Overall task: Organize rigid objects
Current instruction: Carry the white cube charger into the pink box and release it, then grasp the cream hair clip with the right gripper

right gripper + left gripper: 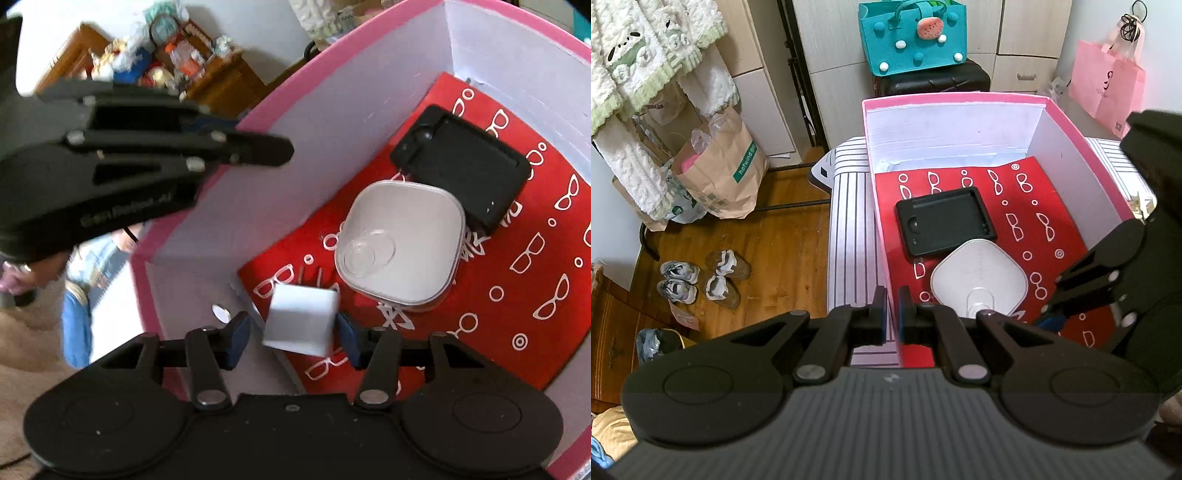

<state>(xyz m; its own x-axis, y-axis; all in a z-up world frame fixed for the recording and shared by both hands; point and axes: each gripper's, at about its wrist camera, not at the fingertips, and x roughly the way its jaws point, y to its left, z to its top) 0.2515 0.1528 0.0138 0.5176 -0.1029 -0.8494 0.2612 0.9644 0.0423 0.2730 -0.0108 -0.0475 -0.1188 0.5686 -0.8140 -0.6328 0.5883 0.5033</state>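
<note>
The pink box (1071, 122) sits on a striped cloth (849, 229), its white inner walls open to both cameras, and a red sheet printed with white spectacles (1027, 206) lines its floor. On that sheet lies a black moulded tray (945, 221), and a white rounded-square container (979, 280) overlaps the tray's near corner; its clear lid tab shows better in the right wrist view.

The left gripper (892, 314) hangs at the box's near left wall, its blue-padded fingers drawn almost together with only a thin slit between them. The wall edge runs up through that slit, but whether the pads pinch it or merely straddle it cannot be told from here.

The right gripper (293, 334) is inside the box, fingers spread wide. Between them is a small white cube-shaped box (301, 319), tilted and slightly blurred; it appears loose, touching neither pad clearly, and its underside is hidden, so whether it rests on the sheet is unclear. A small silver disc (221, 313) lies on the box floor beside the left finger.
</note>
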